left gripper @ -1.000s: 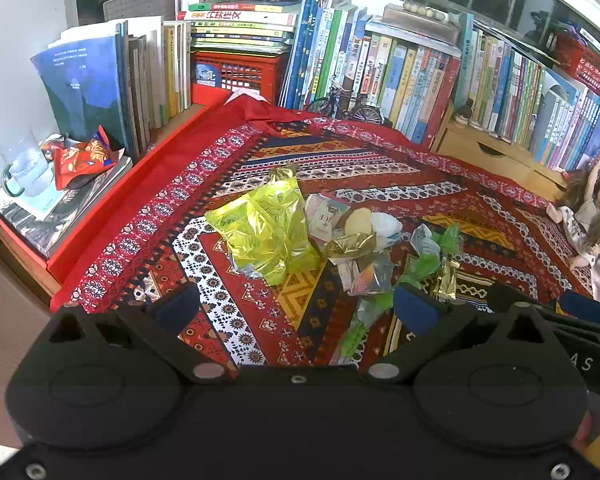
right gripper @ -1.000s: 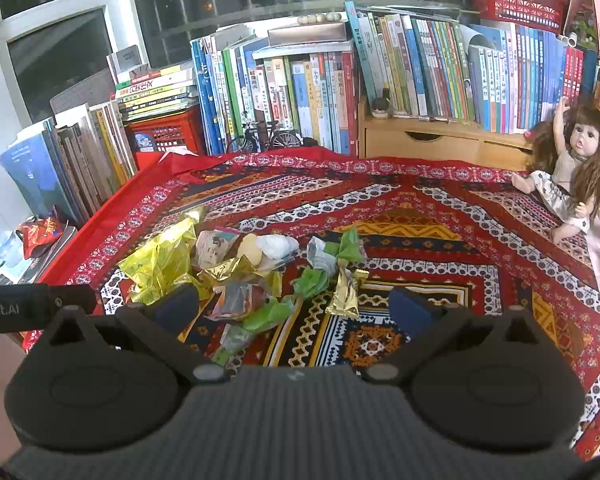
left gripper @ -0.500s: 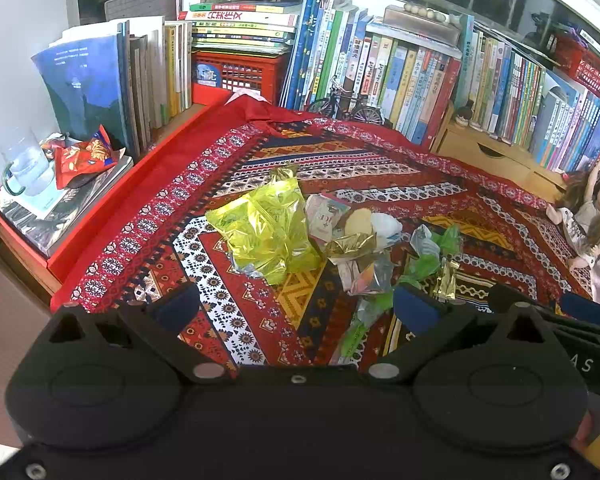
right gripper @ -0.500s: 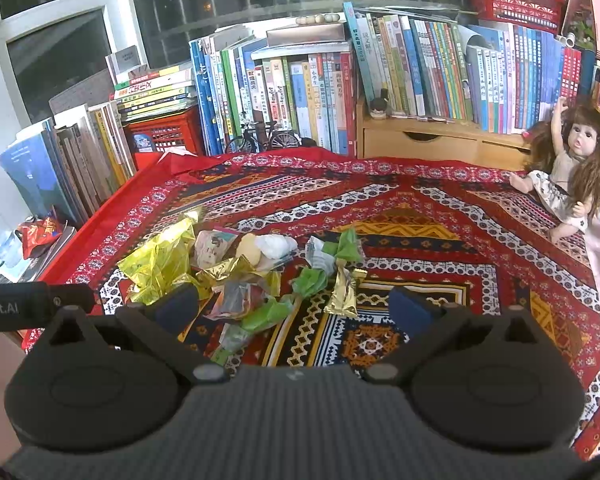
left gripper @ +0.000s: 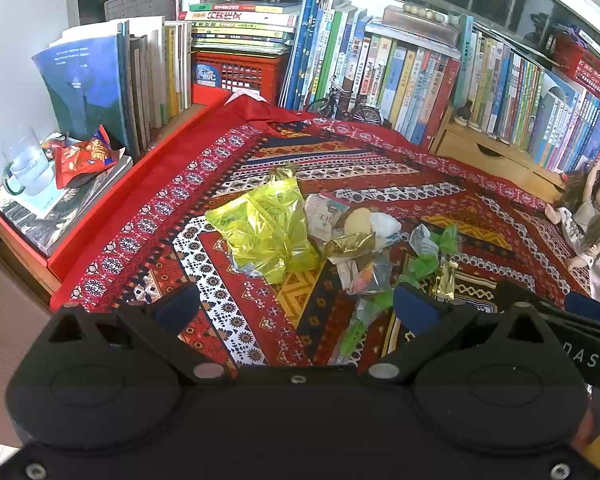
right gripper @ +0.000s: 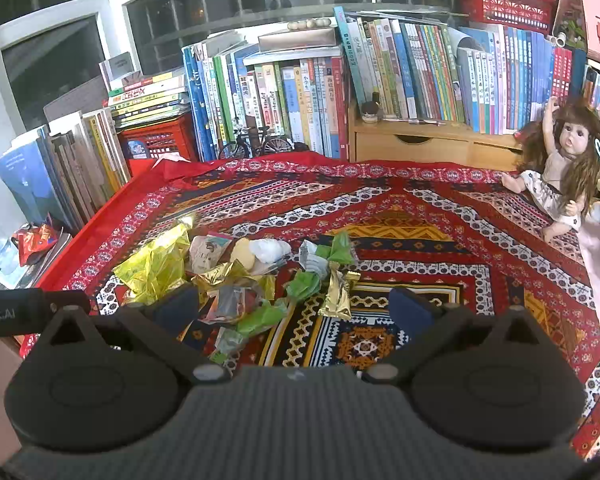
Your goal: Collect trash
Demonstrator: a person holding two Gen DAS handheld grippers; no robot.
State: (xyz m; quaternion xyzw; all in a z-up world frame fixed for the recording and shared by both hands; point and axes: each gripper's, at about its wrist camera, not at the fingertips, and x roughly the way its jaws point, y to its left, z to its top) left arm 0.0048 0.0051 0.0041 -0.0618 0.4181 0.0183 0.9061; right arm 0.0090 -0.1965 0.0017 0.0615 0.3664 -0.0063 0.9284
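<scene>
A heap of trash lies on the patterned red cloth (left gripper: 228, 184) (right gripper: 420, 216). The biggest piece is a crumpled yellow-green foil bag (left gripper: 266, 230) (right gripper: 154, 266). Beside it are a white printed packet (left gripper: 324, 216) (right gripper: 204, 250), a crumpled white tissue (right gripper: 268, 250), green wrappers (left gripper: 420, 266) (right gripper: 306, 282) and a gold foil wrapper (left gripper: 444, 280) (right gripper: 338, 294). My left gripper (left gripper: 296, 310) hovers open just short of the heap, holding nothing. My right gripper (right gripper: 294, 306) is open too, with the near green wrappers between its fingers' lines but untouched.
Books (left gripper: 380, 64) (right gripper: 380, 72) line the back and left edges, with a red crate (left gripper: 240, 72), a toy bicycle (left gripper: 344, 106) and a wooden drawer unit (right gripper: 416, 146). A doll (right gripper: 556, 168) sits at the right. A red snack packet (left gripper: 86, 154) and a glass mug (left gripper: 26, 166) rest far left.
</scene>
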